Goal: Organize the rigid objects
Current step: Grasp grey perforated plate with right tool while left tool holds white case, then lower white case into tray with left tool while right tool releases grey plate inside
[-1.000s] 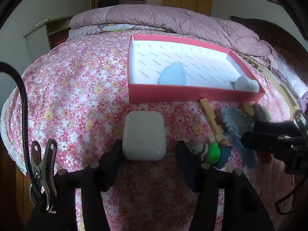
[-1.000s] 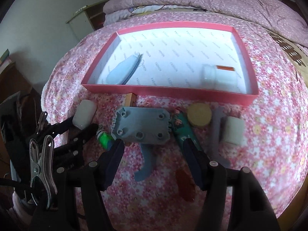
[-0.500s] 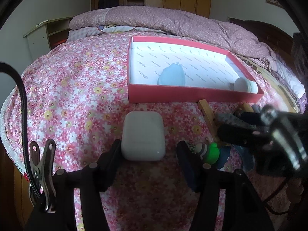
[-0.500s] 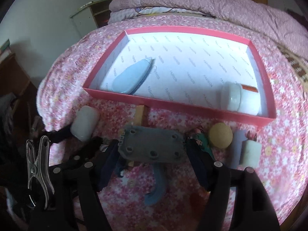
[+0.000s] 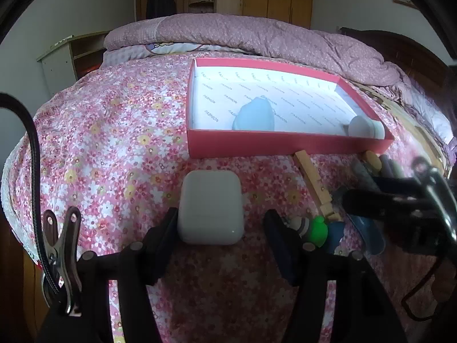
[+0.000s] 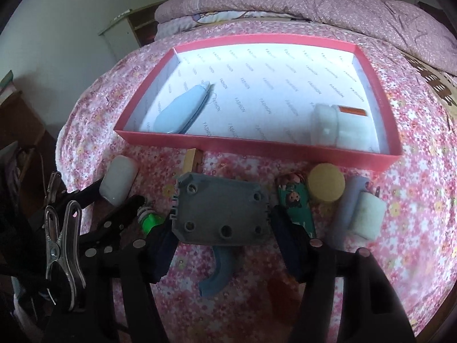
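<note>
A white earbud case (image 5: 211,205) lies on the flowered bedspread between the fingers of my left gripper (image 5: 220,220). Those jaws are closing: the left pad touches the case and the right pad stands off it. In the right wrist view a grey plate with holes (image 6: 222,211) sits between the fingers of my right gripper (image 6: 221,223). These jaws are also closing, and both pads meet the plate's sides. The red box (image 6: 257,145) behind holds a light blue case (image 6: 182,108) and a white bottle (image 6: 337,125).
In front of the box lie a wooden clothespin (image 6: 190,160), a green toy (image 6: 150,220), a teal figure (image 6: 297,203), a yellow disc (image 6: 325,183), a lavender stick (image 6: 347,208) and a white block (image 6: 368,214). A blue curved piece (image 6: 220,271) pokes out under the plate.
My right gripper has moved in around the grey plate and its jaws have narrowed onto it. The left gripper and the white case have stayed put.
</note>
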Demonstrator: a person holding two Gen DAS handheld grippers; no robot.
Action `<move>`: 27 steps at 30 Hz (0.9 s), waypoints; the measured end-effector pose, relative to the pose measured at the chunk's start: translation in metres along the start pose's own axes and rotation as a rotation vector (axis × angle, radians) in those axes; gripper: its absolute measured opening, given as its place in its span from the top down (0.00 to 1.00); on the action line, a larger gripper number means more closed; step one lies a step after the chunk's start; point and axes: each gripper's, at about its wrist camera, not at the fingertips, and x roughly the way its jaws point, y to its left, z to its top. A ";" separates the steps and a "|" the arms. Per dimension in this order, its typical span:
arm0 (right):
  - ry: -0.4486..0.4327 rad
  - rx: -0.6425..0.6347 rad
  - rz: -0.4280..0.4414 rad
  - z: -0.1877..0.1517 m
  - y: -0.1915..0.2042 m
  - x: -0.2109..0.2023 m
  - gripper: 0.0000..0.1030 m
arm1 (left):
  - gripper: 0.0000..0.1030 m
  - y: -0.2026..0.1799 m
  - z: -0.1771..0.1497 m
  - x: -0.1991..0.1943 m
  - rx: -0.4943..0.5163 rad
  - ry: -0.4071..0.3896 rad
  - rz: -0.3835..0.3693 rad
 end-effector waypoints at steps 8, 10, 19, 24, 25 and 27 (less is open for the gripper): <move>-0.048 0.028 0.029 -0.003 -0.010 -0.016 0.38 | 0.56 0.009 0.003 -0.004 -0.047 0.012 -0.022; -0.054 0.035 0.037 -0.004 -0.011 -0.019 0.38 | 0.56 0.008 0.003 -0.007 -0.046 0.011 -0.027; -0.074 0.042 0.091 -0.009 -0.018 -0.029 0.38 | 0.56 -0.001 0.013 -0.028 -0.049 -0.026 -0.077; -0.111 0.015 0.089 -0.004 -0.015 -0.042 0.38 | 0.55 -0.005 0.027 -0.034 -0.040 -0.054 -0.081; -0.113 0.010 0.089 -0.001 -0.015 -0.044 0.38 | 0.56 -0.006 0.032 -0.033 -0.040 -0.058 -0.077; -0.108 0.010 0.114 0.003 -0.016 -0.047 0.38 | 0.56 -0.009 0.037 -0.032 -0.030 -0.054 -0.064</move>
